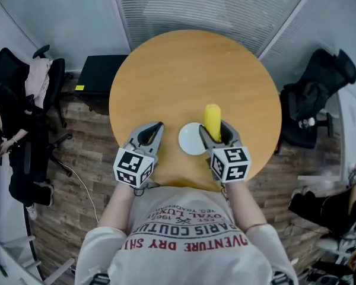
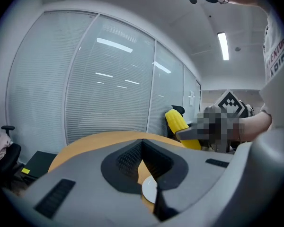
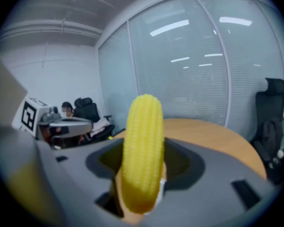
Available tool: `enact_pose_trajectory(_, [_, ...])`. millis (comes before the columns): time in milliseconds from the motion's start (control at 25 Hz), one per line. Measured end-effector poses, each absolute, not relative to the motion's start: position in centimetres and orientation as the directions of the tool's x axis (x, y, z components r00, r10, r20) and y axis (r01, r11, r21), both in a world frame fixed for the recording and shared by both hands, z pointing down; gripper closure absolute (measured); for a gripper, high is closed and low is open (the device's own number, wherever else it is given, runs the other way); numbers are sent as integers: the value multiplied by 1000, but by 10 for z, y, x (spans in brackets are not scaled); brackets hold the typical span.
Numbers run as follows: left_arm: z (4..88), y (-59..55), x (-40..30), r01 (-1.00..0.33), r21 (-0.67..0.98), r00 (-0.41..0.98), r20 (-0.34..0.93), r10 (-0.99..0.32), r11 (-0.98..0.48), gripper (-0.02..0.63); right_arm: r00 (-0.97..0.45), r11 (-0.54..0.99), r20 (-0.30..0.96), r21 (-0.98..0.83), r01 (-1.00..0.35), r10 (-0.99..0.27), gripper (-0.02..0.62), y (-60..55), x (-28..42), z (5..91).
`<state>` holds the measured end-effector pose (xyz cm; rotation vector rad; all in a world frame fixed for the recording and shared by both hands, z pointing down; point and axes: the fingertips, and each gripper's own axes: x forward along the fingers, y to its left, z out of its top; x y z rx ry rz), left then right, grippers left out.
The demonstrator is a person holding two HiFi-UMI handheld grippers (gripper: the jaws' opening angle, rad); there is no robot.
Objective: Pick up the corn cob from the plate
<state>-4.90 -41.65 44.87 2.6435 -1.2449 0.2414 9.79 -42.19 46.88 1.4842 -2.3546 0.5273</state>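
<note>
A yellow corn cob (image 1: 212, 119) is clamped between the jaws of my right gripper (image 1: 214, 128), its tip pointing away from me. In the right gripper view the corn cob (image 3: 142, 150) fills the middle, and my right gripper (image 3: 144, 143) is shut on its lower half. The small white plate (image 1: 191, 140) lies bare on the round wooden table (image 1: 184, 70), just left of the corn. My left gripper (image 1: 153, 127) hovers left of the plate, its jaws meeting with nothing between them. The left gripper view shows the left gripper (image 2: 143, 142), the plate (image 2: 149, 190) and the raised corn cob (image 2: 179, 123).
Office chairs stand on both sides of the table: one with clothes (image 1: 44, 79) at left, a black one (image 1: 311, 97) at right. A black box (image 1: 101, 73) sits on the floor behind the table. A seated person (image 1: 3, 135) is at far left. Blinds-covered glass walls (image 1: 213, 5) lie beyond.
</note>
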Motion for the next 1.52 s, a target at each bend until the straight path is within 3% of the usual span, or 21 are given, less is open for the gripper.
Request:
enact_pose_trajectory(560, [380, -431, -38, -767, 88, 642, 118, -758, -636, 572, -404, 389, 187, -110, -915, -896, 330, -409, 112, 391])
enact_pose_trajectory(1520, [379, -435, -39, -800, 34, 598, 117, -793, -598, 572, -374, 361, 150, -105, -927, -915, 330, -416, 127, 387])
